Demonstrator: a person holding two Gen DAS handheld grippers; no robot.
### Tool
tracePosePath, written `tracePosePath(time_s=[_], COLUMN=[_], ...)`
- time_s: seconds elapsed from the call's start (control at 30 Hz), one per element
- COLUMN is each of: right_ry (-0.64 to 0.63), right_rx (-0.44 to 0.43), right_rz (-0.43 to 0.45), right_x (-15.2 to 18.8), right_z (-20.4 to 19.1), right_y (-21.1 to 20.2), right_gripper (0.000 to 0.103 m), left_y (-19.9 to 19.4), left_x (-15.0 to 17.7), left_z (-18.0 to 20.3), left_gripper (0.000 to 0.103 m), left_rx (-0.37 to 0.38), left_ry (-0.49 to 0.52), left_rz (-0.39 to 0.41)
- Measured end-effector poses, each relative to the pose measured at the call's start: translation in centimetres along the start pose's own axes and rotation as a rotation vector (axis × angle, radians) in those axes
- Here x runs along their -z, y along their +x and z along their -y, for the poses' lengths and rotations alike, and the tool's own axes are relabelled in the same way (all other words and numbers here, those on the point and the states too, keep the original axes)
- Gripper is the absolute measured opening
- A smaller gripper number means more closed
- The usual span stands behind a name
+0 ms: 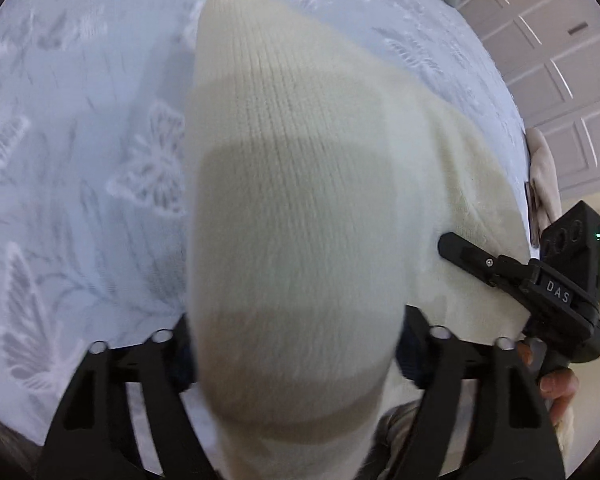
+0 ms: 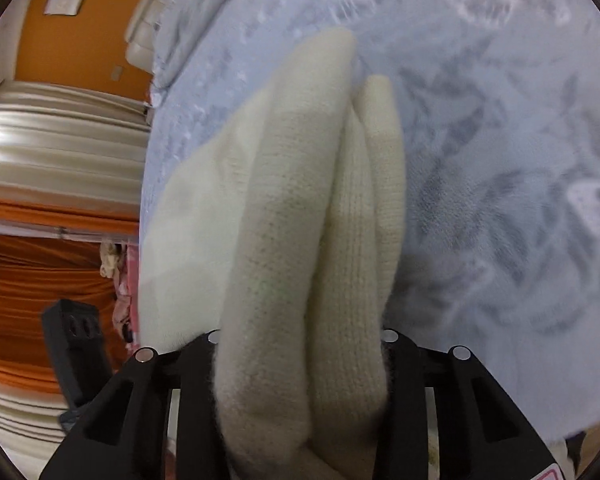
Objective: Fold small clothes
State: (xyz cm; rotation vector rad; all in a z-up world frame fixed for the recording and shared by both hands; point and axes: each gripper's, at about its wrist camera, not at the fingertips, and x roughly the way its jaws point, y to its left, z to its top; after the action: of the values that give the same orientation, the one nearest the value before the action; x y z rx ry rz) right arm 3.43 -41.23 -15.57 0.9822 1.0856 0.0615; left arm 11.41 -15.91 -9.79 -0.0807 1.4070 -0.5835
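Cream knit cloth [image 1: 292, 208] on a blue bedspread [image 1: 80, 160].
Left gripper [image 1: 296, 360] and right gripper [image 2: 300, 364] each pinch a bunch of it.

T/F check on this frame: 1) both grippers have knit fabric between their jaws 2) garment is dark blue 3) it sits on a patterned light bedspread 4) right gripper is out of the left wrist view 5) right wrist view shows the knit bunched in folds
1) True: the left gripper and right gripper each close on the cream knit garment.
2) False: it is cream.
3) True: a pale bedspread with a butterfly pattern.
4) False: the right gripper shows at the right edge of that view, on the knit.
5) True: several folds run between the jaws.
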Motion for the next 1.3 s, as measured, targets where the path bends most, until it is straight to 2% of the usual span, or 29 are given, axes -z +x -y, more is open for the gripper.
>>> tracePosePath(time_s=[0.13, 0.3, 0.5, 0.67, 0.87, 0.93, 1.3], right_ry=[-0.027, -0.026, -0.114, -0.2, -0.318, -0.35, -0.49], right_rx=[0.023, 0.015, 0.021, -0.021, -0.075, -0.092, -0.163], right_rz=[0.09, 0.22, 0.392, 0.525, 0.65, 0.67, 0.731], right_x=[2.8, 6.7, 10.1, 11.3, 13.1, 12.7, 12.4], right_z=[-1.9, -3.0, -6.6, -10.6, -15.6, -16.5, -23.4], right_y=[-4.2, -11.3, -20.0, -25.3, -29.3, -30.0, -31.1], right_gripper=[0.033, 0.033, 0.033, 0.033, 0.033, 0.033, 0.033], left_y=[-3.1, -7.6, -14.5, -20.6, -27.0, -29.1, -35.8], left_x=[1.4, 4.3, 7.4, 8.4, 9.1, 9.4, 9.6], left_z=[2.8, 6.4, 11.1, 13.8, 15.1, 15.2, 13.5], left_gripper=[0.061, 0.061, 0.061, 0.061, 0.061, 0.061, 0.061], left_rx=[-0.045, -0.02, 0.027, 0.057, 0.061, 0.052, -0.001], left_ry=[0.086, 0.203, 0.346, 0.434, 0.491, 0.505, 0.5], left_rz=[0.022, 0.063, 0.184, 0.341, 0.512, 0.57, 0.747])
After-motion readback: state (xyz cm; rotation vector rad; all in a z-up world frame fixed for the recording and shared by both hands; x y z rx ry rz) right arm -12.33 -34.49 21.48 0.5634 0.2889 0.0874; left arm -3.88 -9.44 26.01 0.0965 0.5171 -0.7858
